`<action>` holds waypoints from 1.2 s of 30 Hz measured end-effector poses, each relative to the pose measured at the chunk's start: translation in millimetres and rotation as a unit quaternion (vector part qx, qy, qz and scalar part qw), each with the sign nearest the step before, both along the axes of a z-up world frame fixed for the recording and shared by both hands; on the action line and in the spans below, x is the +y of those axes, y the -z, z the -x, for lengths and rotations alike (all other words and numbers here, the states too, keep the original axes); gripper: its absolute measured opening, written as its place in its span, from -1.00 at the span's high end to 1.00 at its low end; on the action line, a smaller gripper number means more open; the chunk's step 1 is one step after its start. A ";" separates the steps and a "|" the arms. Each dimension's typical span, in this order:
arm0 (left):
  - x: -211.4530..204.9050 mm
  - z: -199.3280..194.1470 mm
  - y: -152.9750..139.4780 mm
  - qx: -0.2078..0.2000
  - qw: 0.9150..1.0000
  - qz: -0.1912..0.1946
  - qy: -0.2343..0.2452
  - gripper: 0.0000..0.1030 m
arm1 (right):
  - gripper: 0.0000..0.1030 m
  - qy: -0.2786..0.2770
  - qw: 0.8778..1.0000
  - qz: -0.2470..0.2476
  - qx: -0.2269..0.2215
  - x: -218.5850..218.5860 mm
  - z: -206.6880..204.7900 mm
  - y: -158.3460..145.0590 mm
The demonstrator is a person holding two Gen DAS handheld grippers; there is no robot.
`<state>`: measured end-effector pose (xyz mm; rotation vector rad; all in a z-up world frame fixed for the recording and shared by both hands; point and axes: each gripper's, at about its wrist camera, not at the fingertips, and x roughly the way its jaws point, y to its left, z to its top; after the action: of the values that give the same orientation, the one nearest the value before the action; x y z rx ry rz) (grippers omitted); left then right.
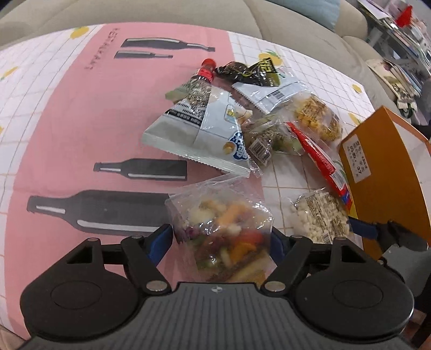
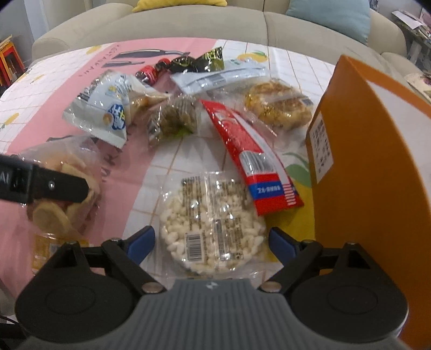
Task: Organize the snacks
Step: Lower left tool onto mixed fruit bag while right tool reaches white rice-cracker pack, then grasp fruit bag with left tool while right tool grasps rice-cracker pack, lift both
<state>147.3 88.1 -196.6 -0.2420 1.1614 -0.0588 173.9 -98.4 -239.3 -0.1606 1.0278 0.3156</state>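
A clear bag of mixed dried vegetable chips (image 1: 223, 231) sits between the blue pads of my left gripper (image 1: 221, 239), whose jaws stand wide on either side of it. A round white puffed rice cake in clear wrap (image 2: 210, 220) lies between the pads of my right gripper (image 2: 211, 242), also wide open. The rice cake also shows in the left wrist view (image 1: 320, 215). An orange box (image 2: 377, 175) stands just right of it. The chips bag (image 2: 59, 193) and the left gripper's finger show at the left of the right wrist view.
More snacks lie in a pile on the pink and white tiled tablecloth (image 1: 80, 121): a pale blue bag (image 1: 204, 134), a red packet (image 2: 253, 153), a yellow cake (image 2: 277, 105), a dark green snack (image 2: 175, 118), a black wrapper (image 2: 199, 63). A beige sofa (image 2: 188, 24) stands behind.
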 end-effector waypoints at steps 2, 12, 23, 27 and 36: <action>-1.4 0.2 0.5 -0.003 1.000 -0.004 -0.004 -0.64 | -0.63 0.006 1.000 -0.006 -0.004 -1.3 -0.2 0.6; 1.3 8.1 -17.0 -0.032 0.999 -0.006 -0.012 -0.43 | -0.50 0.008 0.999 -0.044 0.014 -5.1 4.7 -14.1; 1.6 16.5 -73.4 -0.094 0.995 -0.005 -0.017 -0.41 | -0.50 0.000 0.995 -0.092 -0.040 -6.4 18.7 -80.9; -1.5 20.9 -97.4 -0.111 0.994 0.004 -0.012 -0.41 | -0.50 0.003 0.993 -0.098 -0.062 -15.7 22.2 -105.0; -35.2 26.0 -146.8 -0.146 0.989 0.015 0.025 -0.41 | -0.50 0.024 0.989 -0.108 -0.093 -64.6 24.4 -154.6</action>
<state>121.2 52.9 -49.8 -0.2222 0.8752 -0.1521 149.6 -163.0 -84.7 0.0299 0.8049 0.3576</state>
